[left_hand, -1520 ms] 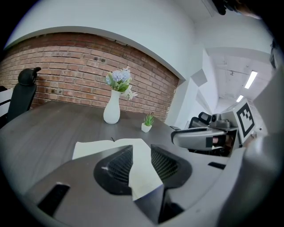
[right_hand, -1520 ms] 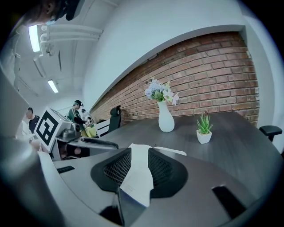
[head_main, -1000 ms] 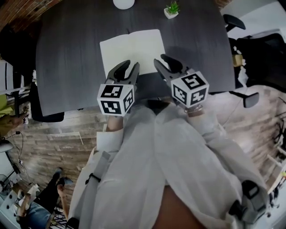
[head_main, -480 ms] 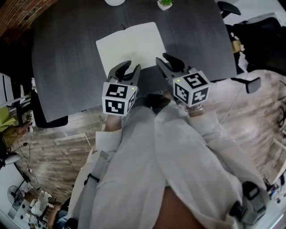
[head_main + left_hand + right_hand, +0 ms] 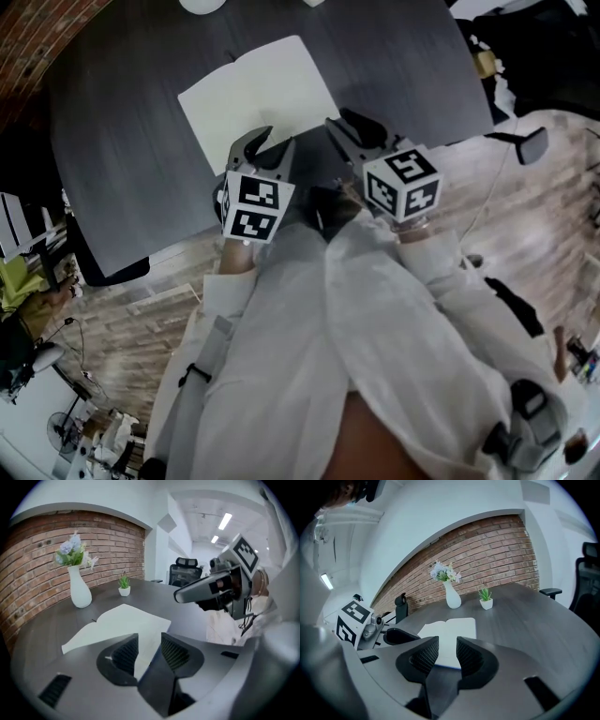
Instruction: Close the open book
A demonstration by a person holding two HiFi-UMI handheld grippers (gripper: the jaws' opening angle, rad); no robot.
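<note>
A dark grey table [image 5: 112, 150] fills the upper half of the head view and stands on a wooden plank floor [image 5: 122, 314]. At the table's 12 o'clock edge a white vase [image 5: 80, 592] holds pale flowers [image 5: 72, 552]. A small green plant in a white pot [image 5: 124, 589] sits near the vase, at its 3 o'clock in the left gripper view. A red brick wall [image 5: 33, 559] rises behind both. A black office chair [image 5: 186, 571] stands beyond the table at 1 o'clock, under bright strip lights [image 5: 225, 521].

left gripper [image 5: 277, 139] opening, empty, right gripper [image 5: 337, 119] open
</note>
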